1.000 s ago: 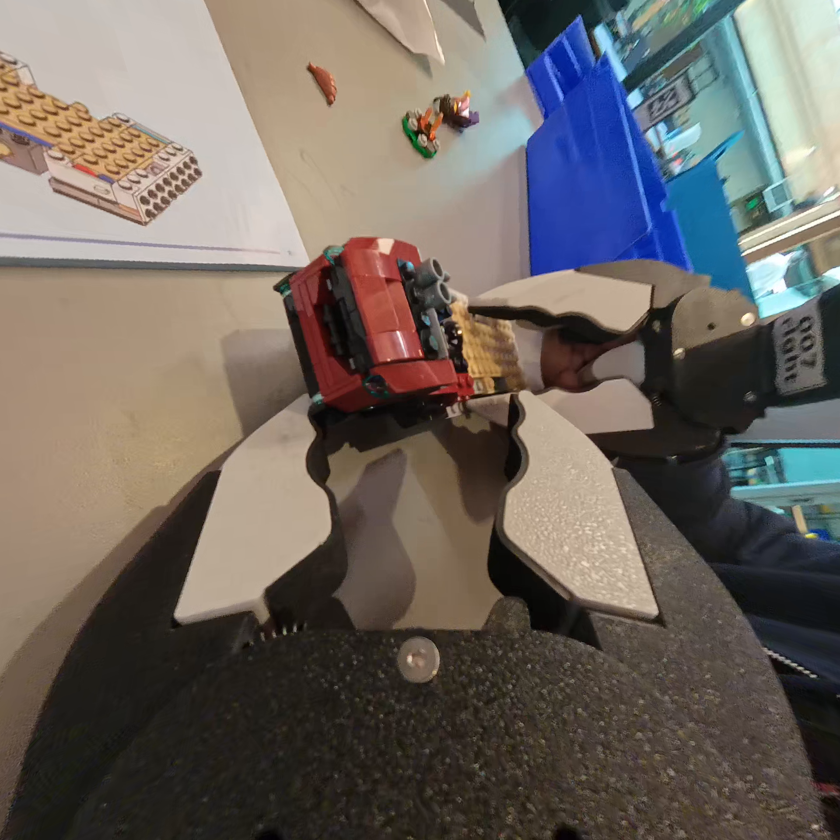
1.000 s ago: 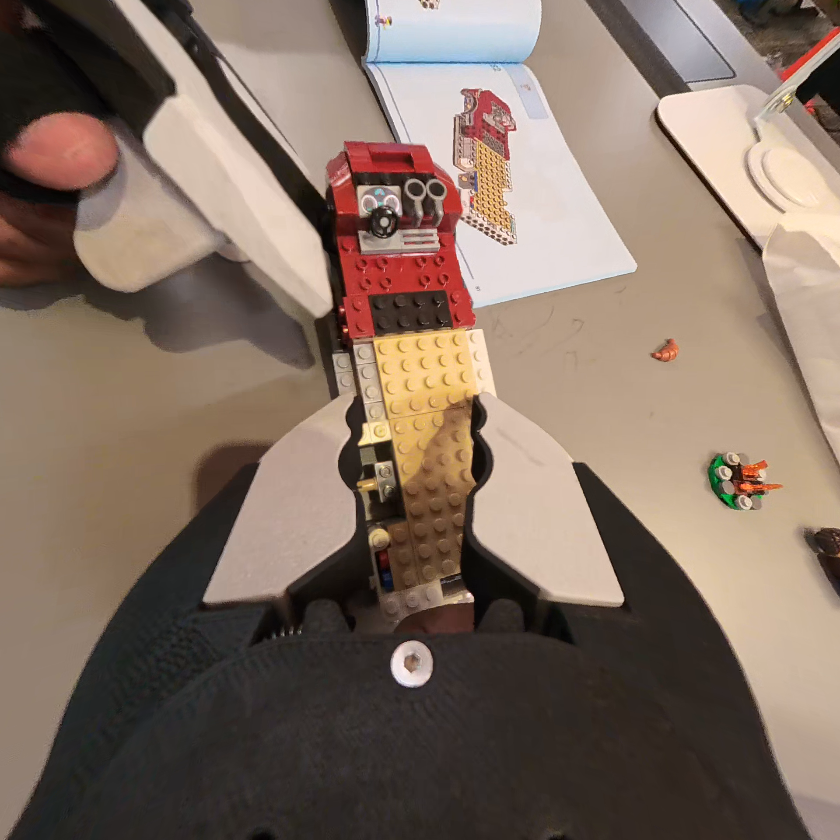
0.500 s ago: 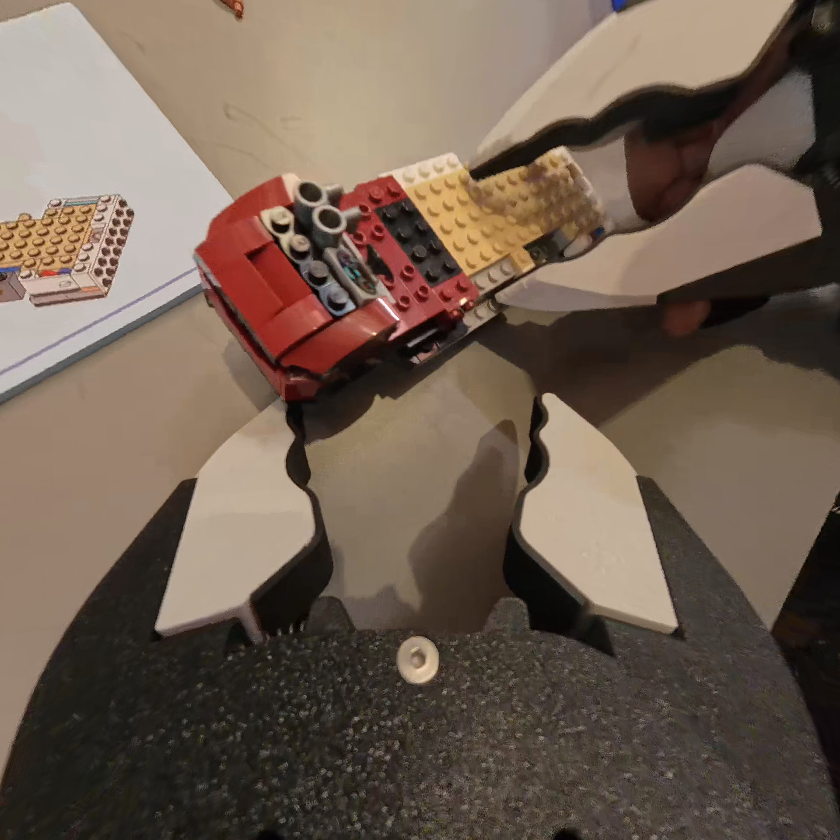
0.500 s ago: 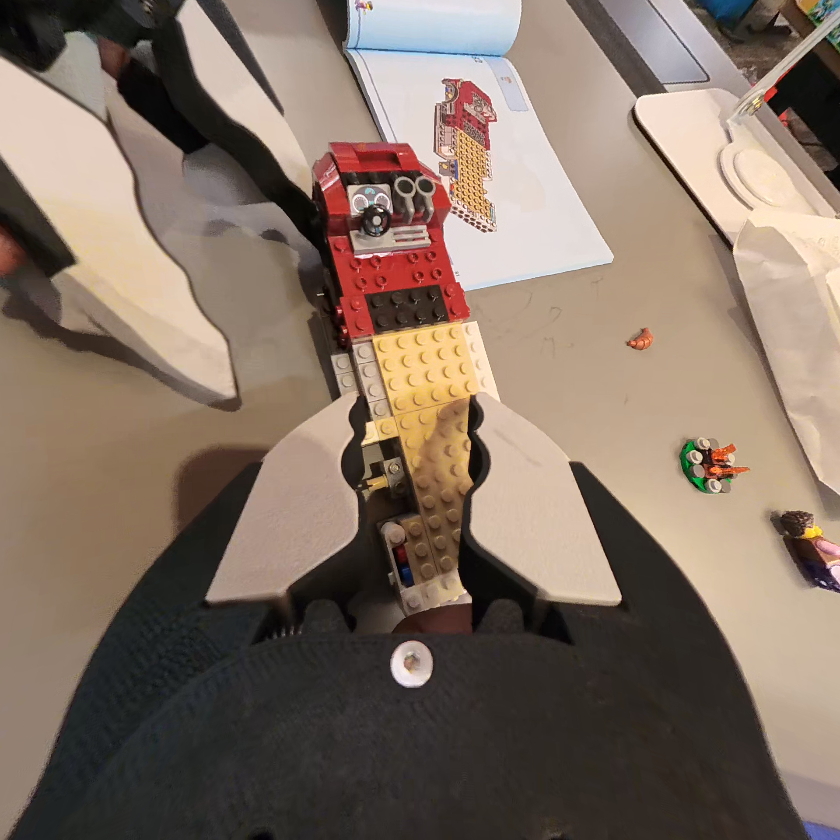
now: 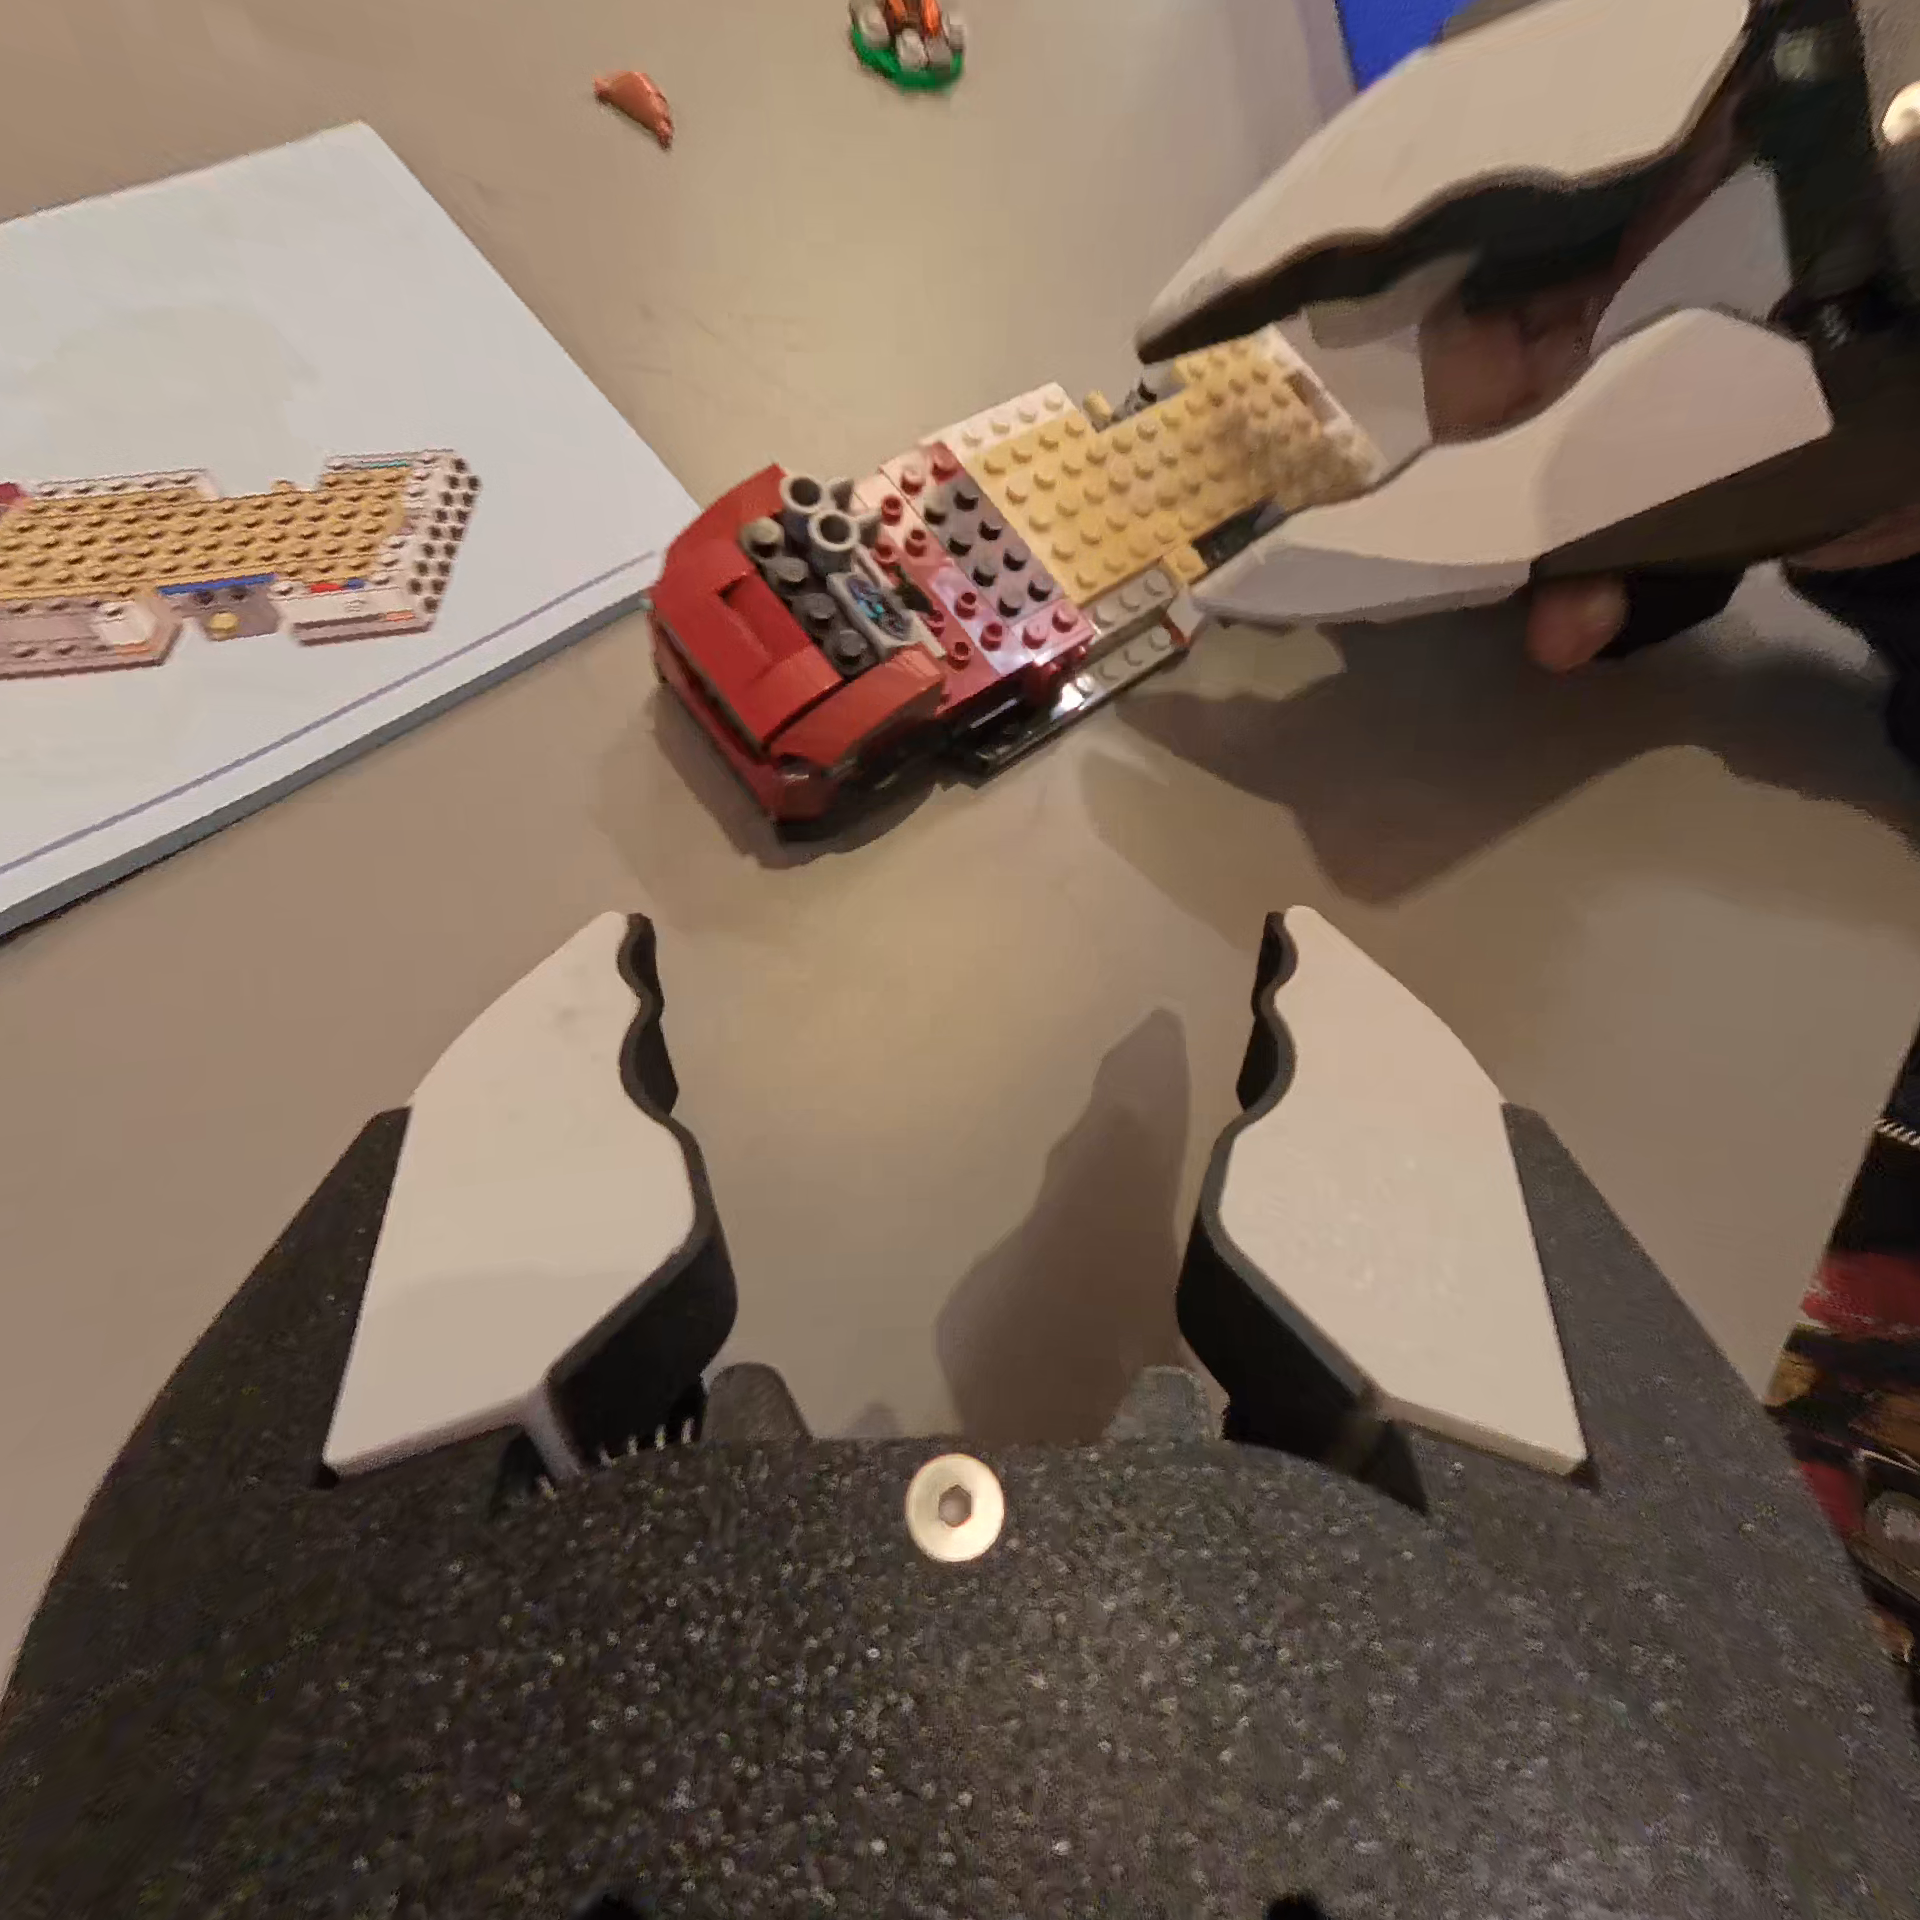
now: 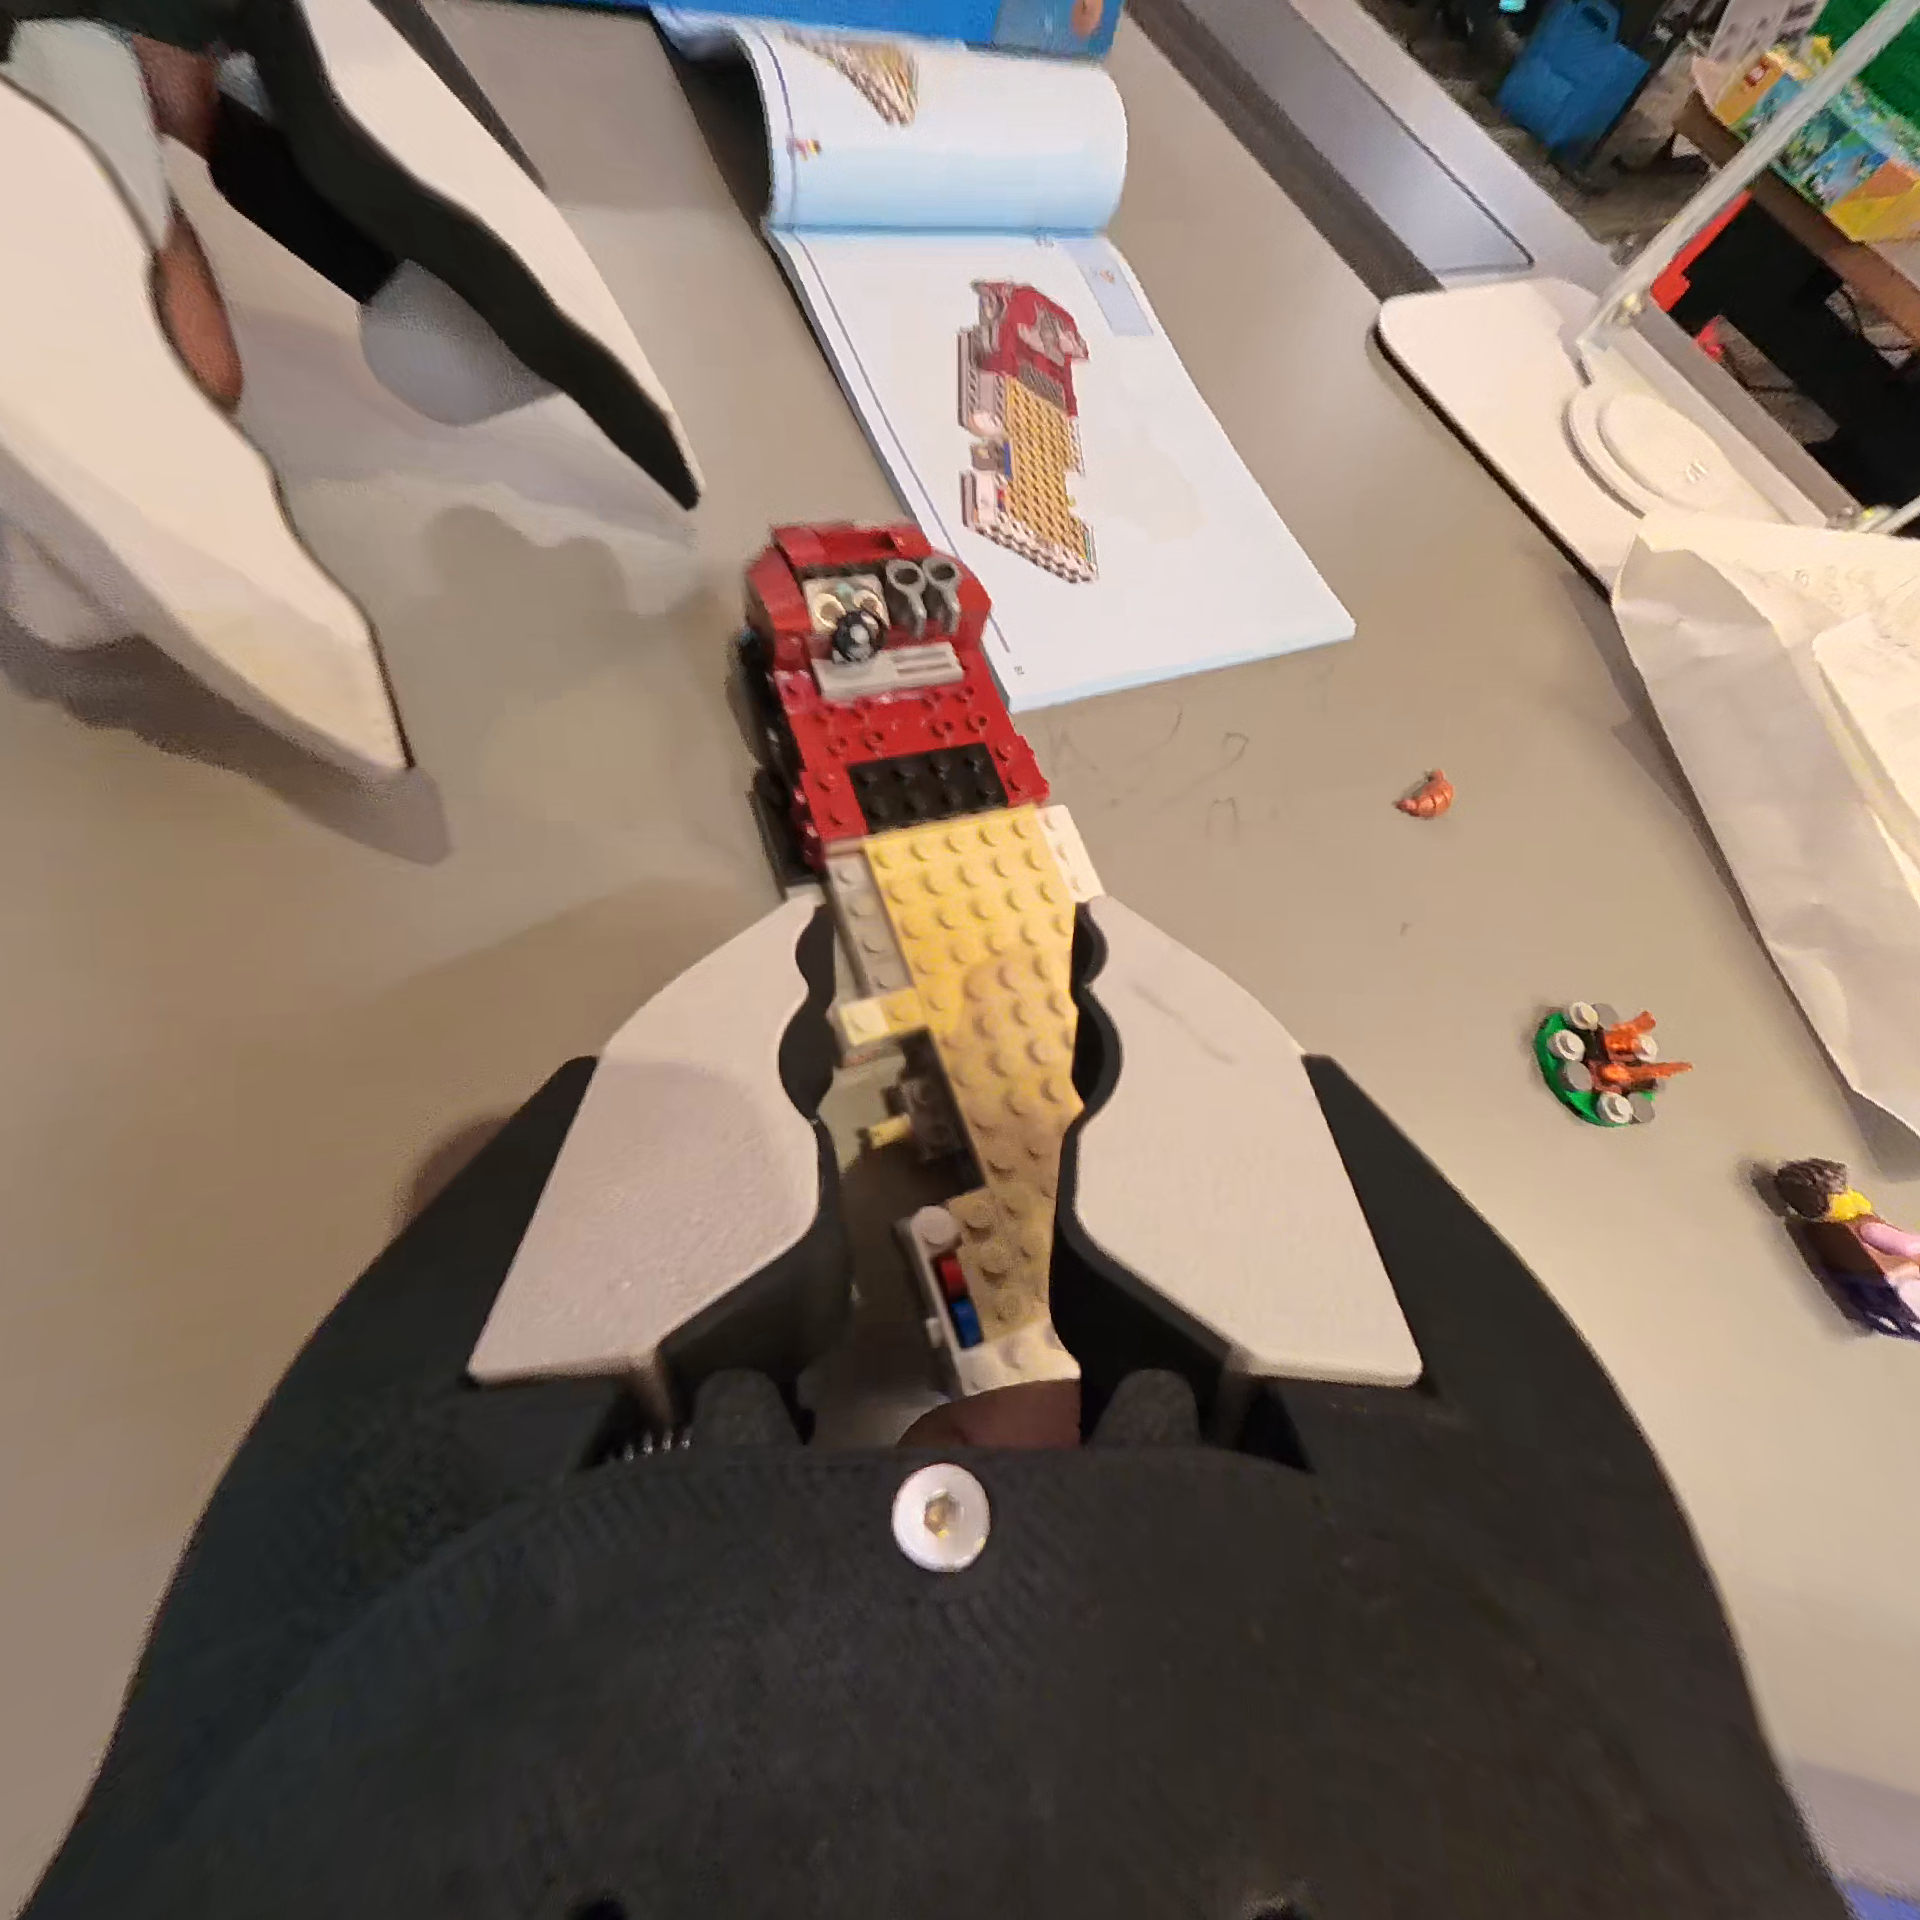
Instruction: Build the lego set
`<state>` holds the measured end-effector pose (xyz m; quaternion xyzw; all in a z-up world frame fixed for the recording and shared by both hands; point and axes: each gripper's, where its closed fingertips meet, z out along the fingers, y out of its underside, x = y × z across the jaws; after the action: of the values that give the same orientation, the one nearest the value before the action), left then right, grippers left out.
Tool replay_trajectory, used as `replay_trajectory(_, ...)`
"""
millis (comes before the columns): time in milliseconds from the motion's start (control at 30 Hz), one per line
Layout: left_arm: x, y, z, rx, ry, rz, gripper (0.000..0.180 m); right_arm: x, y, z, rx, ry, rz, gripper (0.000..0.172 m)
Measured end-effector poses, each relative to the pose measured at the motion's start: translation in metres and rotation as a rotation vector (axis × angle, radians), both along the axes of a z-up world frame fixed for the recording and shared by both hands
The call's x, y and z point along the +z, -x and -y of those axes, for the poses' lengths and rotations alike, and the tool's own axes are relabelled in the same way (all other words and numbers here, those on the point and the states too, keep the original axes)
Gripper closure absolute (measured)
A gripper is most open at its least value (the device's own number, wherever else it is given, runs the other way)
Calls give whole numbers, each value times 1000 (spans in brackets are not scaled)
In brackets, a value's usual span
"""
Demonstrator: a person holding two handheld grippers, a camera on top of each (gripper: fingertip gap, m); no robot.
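Table (image 6: 312,935): I find a grey-beige surface bearing everything here, with faint scribble marks to the right of the model.
Booklet (image 6: 1081,436): an open pale-blue instruction booklet lies far of the model, its page showing a drawing of a similar red and tan build. Its small print I cannot read, and I repeat no writing.
Paper bag (image 6: 1766,727): crumpled white paper at the far right edge.
Brick model (image 6: 914,727): a long vehicle, dark red at the far end, tan studded plates at the near end. The red end rests on the table (so it looks in my left view); wheels I cannot make out.
Right gripper (image 6: 951,925): I have it clamped on the tan near end of the model, a finger (image 6: 707,1091) against each side.
Left gripper (image 5: 951,935): spread wide and bare, near the red end but not touching.
Loose pieces: a green round base with orange parts (image 6: 1595,1065), a minifigure (image 6: 1839,1236) lying flat, a small orange piece (image 6: 1425,798), all right of the model.
Progress: no assignment is known to me; I judge the model part-built, those pieces unattached.
Brands: none legible.
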<state>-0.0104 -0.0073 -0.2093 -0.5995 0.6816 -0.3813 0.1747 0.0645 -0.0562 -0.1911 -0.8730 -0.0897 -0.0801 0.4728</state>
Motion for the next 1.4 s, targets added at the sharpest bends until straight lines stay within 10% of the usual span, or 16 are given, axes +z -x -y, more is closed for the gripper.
replay_trajectory(467, 50, 7, -101, 130, -24, 366, 75, 5, 114, -57, 289, -57, 3, 129)
replay_trajectory(667, 42, -13, -89, -144, 50, 338, 77, -18, 130, -73, 355, 16, 227, 132)
replay_trajectory(900, 66, -3, -99, -96, 481, 392, 83, -17, 124, -85, 295, 30, 188, 129)
replay_trajectory(1400, 73, 40, -89, 24, 401, 478, 82, 55, 85, -9, 93, -246, 125, 130)
